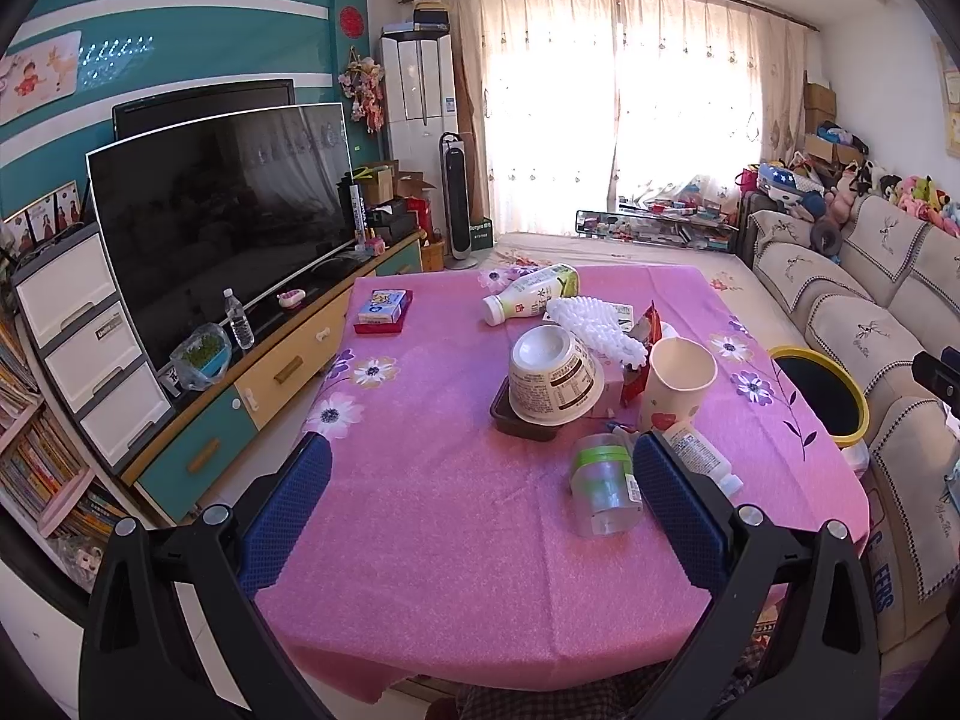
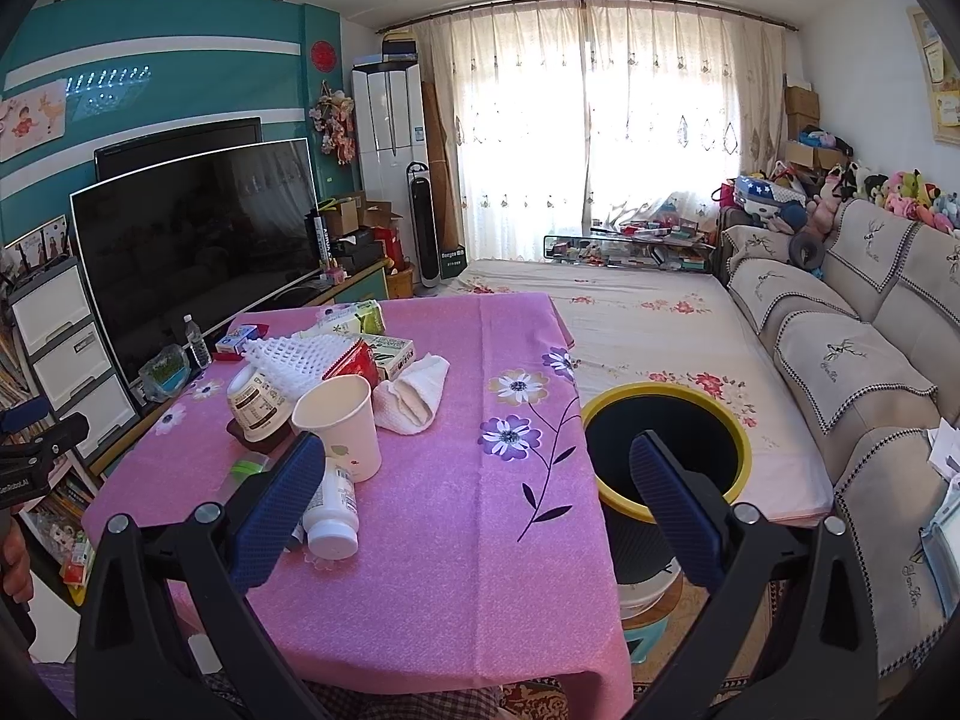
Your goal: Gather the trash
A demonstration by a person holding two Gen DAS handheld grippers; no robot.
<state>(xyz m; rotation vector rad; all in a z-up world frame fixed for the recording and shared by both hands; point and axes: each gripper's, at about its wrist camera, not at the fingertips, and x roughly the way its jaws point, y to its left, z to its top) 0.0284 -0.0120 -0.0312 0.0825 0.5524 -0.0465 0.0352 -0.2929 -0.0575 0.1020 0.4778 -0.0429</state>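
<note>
1. Across the pink tablecloth [image 1: 456,516] lies a cluster of trash, mostly toward 1 o'clock in the left wrist view.
2. An upturned noodle bowl [image 1: 555,375] sits on a dark tray [image 1: 516,420], with a paper cup [image 1: 678,384] upright just beside it at 3 o'clock.
3. White foam netting [image 1: 594,324] and a red wrapper [image 1: 645,354] lie behind the bowl; a green-labelled bottle [image 1: 531,294] lies on its side at 12 o'clock of them.
4. A clear jar with a green band [image 1: 603,486] lies tipped near the left gripper [image 1: 480,510], whose jaws stand wide apart and hold nothing.
5. A small white bottle [image 2: 330,510] lies on its side beside the right gripper [image 2: 474,516], which is also spread wide and empty.
6. A yellow-rimmed bin [image 2: 666,396] stands off the table's edge at 3 o'clock, its black inside visible between the right gripper's fingers.
7. A crumpled white cloth [image 2: 414,390] rests near the cup.
</note>
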